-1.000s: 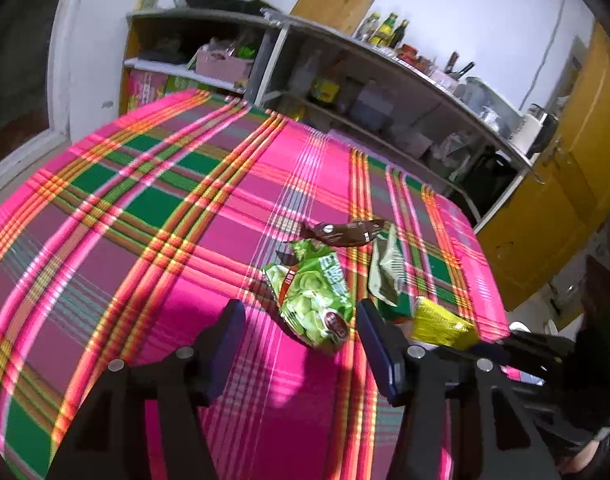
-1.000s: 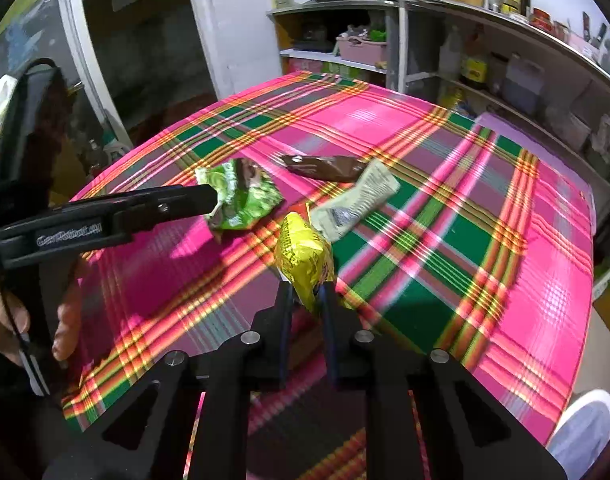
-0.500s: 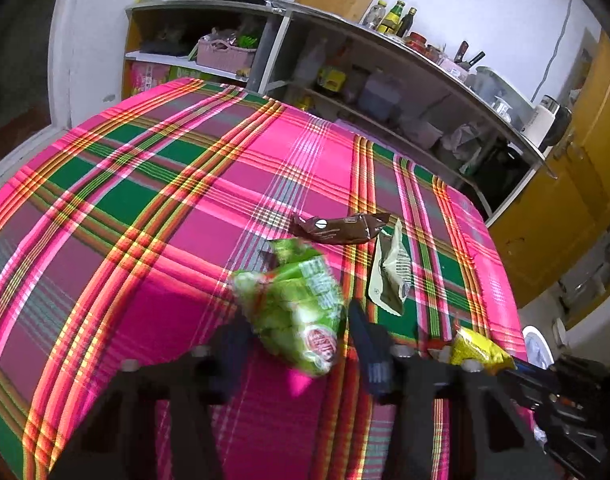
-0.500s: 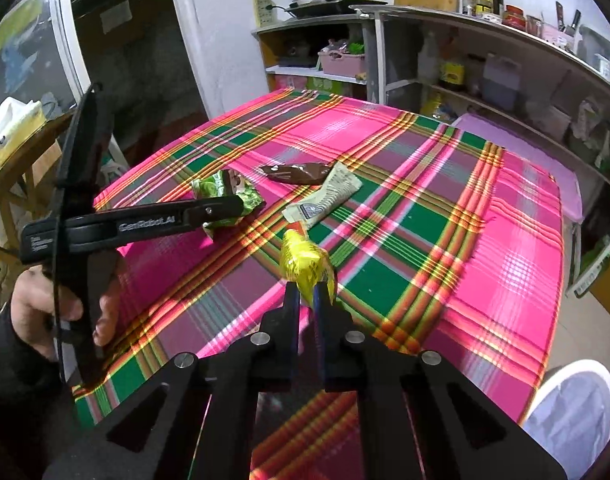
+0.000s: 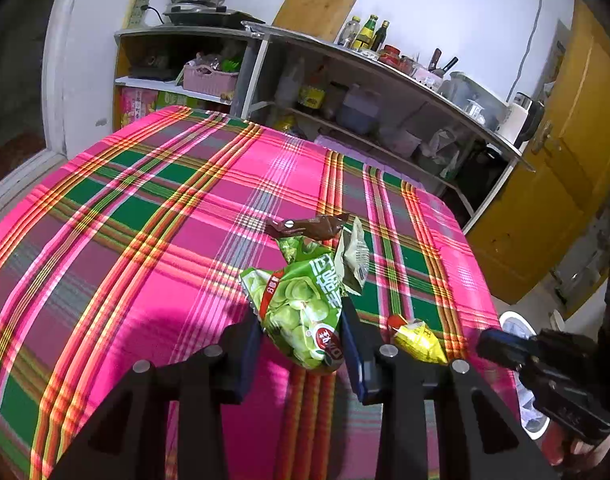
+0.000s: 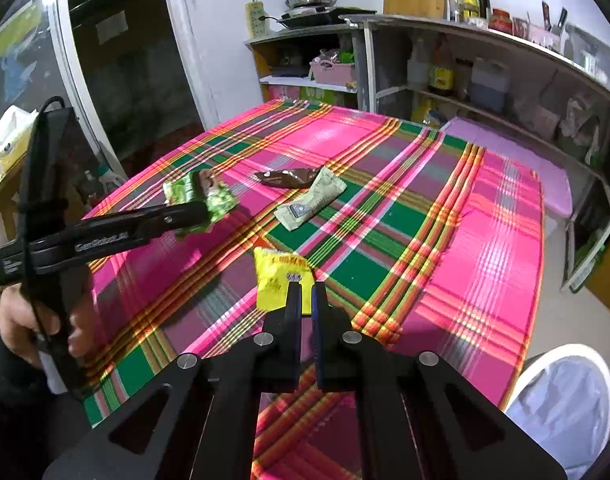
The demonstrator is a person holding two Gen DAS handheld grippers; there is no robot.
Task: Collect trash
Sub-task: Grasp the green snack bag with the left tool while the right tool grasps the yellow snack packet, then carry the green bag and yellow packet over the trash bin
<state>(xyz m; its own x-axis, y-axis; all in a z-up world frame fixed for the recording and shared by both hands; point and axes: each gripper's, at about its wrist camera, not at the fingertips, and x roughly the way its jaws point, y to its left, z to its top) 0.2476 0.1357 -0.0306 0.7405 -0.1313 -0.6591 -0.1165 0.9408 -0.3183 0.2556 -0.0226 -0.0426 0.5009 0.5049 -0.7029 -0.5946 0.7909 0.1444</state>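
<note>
Starting from the left: left gripper (image 5: 301, 332) has its fingers clamped on a green snack bag (image 5: 305, 312), holding it up off the pink plaid tablecloth (image 5: 145, 240). Behind it a brown wrapper (image 5: 309, 227) and a pale grey-green wrapper (image 5: 355, 254) lie flat on the cloth, touching each other. Further right, the right gripper (image 6: 305, 294) is pinched tight on a yellow packet (image 6: 277, 276), lifted above the table's near edge. Far right on the floor, just beside the table, there's a white bin with a clear liner (image 6: 565, 404)
</note>
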